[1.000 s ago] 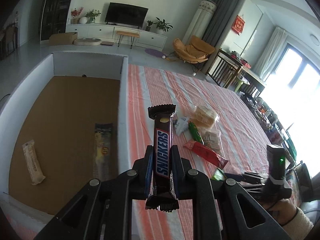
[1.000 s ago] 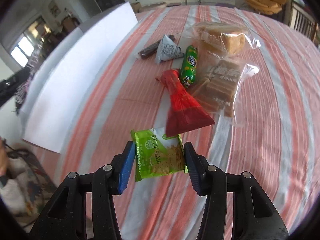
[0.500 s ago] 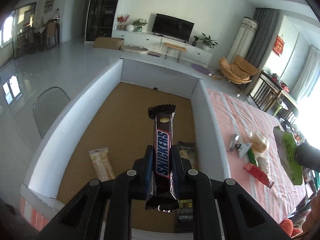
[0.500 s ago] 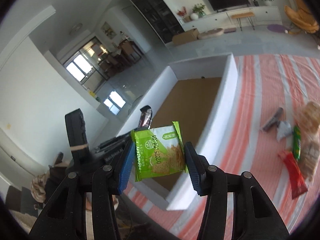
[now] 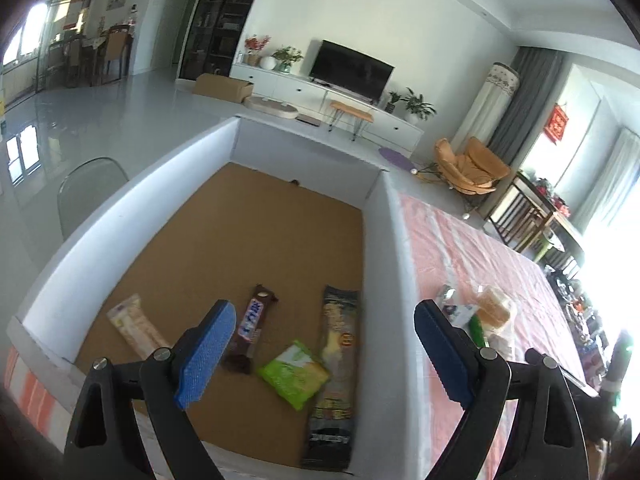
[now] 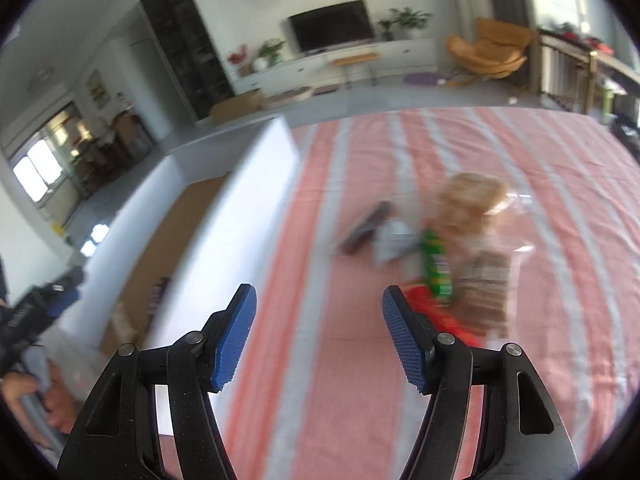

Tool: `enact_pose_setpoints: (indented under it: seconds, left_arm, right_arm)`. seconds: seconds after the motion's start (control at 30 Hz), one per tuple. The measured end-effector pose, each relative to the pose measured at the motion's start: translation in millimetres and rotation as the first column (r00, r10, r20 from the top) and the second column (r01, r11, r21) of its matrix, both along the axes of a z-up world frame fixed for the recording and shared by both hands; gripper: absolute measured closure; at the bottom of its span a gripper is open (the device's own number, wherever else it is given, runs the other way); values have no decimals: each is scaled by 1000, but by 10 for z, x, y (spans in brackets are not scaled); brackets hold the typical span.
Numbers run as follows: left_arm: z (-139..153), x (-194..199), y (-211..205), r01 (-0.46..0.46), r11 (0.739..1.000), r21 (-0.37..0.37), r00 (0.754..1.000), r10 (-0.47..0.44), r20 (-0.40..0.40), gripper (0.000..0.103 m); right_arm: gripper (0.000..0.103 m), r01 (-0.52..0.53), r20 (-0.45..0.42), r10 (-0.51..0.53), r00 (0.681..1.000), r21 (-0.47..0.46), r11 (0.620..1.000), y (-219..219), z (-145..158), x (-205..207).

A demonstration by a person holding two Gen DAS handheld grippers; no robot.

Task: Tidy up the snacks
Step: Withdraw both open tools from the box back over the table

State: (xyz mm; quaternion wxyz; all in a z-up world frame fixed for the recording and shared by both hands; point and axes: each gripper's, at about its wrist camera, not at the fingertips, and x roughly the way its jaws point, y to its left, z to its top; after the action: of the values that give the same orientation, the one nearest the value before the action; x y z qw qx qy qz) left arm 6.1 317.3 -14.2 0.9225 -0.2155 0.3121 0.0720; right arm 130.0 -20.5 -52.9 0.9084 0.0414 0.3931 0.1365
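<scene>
Snickers bar (image 5: 251, 327): lies flat on the brown floor of the box, near its front edge; long axis runs from the front edge toward the far wall, leaning a little right. Its white lettering is too blurred to read here.
Green cracker packet (image 5: 295, 373): flat on the box floor just right of the bar, set cornerwise, touching the long dark packet; print unreadable.
Long dark packet (image 5: 335, 376): lies along the box's right wall, long axis front to back; pale writing at its near end cannot be made out.
Pale wafer packet (image 5: 134, 326): near the front left corner of the box, slanted, apart from the bar.
Box (image 5: 384, 240): white walls, brown floor, standing on the table's left part.
Left gripper (image 5: 320, 354): above the box's front edge, jaws wide apart and opening, nothing between them.
Right gripper (image 6: 319, 334): over the striped tablecloth (image 6: 520, 160) beside the box's right wall, jaws apart and opening, nothing between them.
Loose snacks: green tube-shaped pack (image 6: 437, 266), red wrapper (image 6: 444, 318), bread in clear bags (image 6: 472, 196), clustered mid-table; all blurred, labels unreadable.
</scene>
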Motion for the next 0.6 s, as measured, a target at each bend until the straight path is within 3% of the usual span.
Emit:
enact_pose_setpoints:
  seconds: [0.13, 0.23, 0.37, 0.47, 0.6]
  left_arm:
    - [186, 129, -600, 153, 988, 12, 987, -153, 43, 6]
    - [241, 265, -1127, 293, 956, 12, 955, -293, 49, 4]
    - [99, 464, -1901, 442, 897, 21, 897, -442, -18, 3]
    - [-131, 595, -2409, 504, 864, 12, 862, -501, -80, 3]
    - [-474, 759, -2760, 529, 846, 68, 843, -513, -164, 3]
  right_arm:
    - [31, 246, 34, -244, 969, -134, 960, -890, -335, -44]
    - [31, 364, 38, -362, 931, -157, 918, -1396, -522, -108]
    - [31, 441, 59, -437, 898, -164, 883, -1718, -666, -242]
    - [31, 459, 44, -457, 889, -100, 883, -1832, -631, -243]
    - [30, 469, -2, -472, 882, -104, 877, -1906, -699, -202]
